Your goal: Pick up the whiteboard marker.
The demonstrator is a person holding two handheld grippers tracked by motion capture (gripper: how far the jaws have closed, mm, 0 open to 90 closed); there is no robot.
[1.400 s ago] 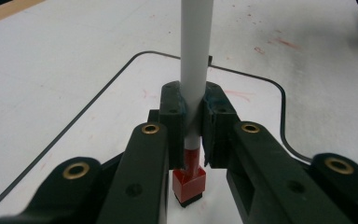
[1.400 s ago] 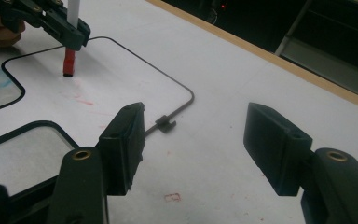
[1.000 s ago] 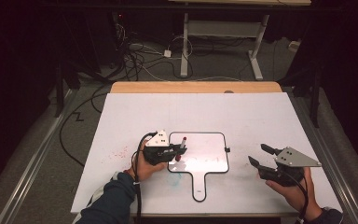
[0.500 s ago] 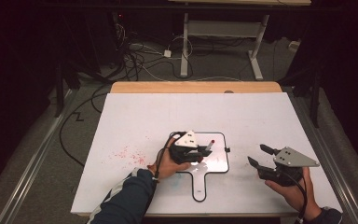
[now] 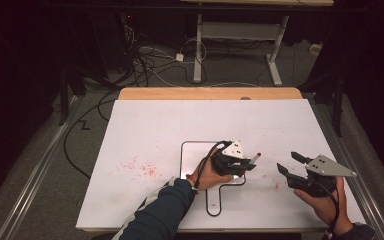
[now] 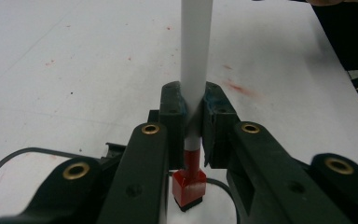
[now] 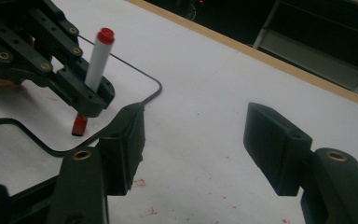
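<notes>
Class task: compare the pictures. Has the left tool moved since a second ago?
Yes. The left tool, shut on the marker, moved rightward across the black outline, from its left edge to its right edge.

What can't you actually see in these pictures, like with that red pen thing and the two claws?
- Marker: its far end is cut off by the top edge of the left gripper view.
- Marker's red tip: whether it touches the white board cannot be told; the left gripper crowds it.
- Red specks in the high view: too small to read as marks or crumbs.
- Right gripper: its body is cut off by the bottom edge.
</notes>
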